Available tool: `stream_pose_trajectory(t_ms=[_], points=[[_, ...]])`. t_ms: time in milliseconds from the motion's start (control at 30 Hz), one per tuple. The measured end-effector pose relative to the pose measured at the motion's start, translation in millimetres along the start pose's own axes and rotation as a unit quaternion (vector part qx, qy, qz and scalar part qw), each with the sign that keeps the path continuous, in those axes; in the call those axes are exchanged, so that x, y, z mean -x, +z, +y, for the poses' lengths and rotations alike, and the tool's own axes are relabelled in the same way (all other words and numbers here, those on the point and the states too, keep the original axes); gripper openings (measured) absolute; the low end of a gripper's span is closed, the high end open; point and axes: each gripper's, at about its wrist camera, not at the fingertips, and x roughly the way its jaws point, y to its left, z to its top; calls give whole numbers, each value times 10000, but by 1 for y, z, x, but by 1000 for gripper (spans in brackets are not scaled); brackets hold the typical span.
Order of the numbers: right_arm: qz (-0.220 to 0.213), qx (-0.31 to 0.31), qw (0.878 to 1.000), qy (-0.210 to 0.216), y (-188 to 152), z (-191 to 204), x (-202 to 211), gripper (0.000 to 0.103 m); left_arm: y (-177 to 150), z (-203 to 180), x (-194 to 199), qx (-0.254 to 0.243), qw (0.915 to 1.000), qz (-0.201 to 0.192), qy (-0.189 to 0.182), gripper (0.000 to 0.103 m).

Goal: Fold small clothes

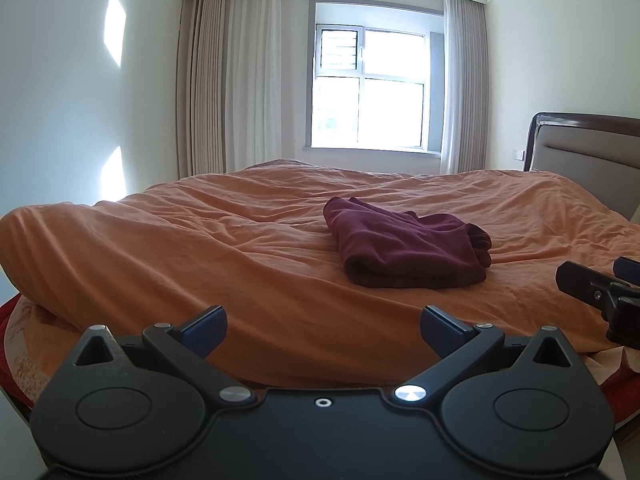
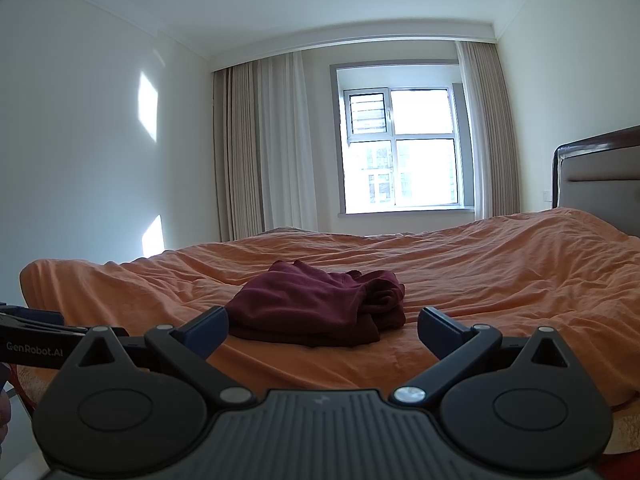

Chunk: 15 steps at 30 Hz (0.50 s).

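Note:
A dark maroon garment lies bunched in a loose heap on the orange bed cover. It also shows in the right wrist view, just beyond the fingertips. My left gripper is open and empty, held near the bed's front edge, short of the garment and to its left. My right gripper is open and empty, pointing straight at the garment. The right gripper's fingers show at the right edge of the left wrist view.
The bed cover is wrinkled and humped at the left. A padded headboard stands at the right. A window with curtains is behind the bed. The left gripper's body shows at the left edge.

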Motion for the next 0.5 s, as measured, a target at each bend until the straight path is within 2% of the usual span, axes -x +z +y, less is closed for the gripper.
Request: stream_pose_trajectory(t_ms=[500], points=[[19,46,10000,84,-1,-2,2,103,-1,7,0,148,9999,51,-19,102]])
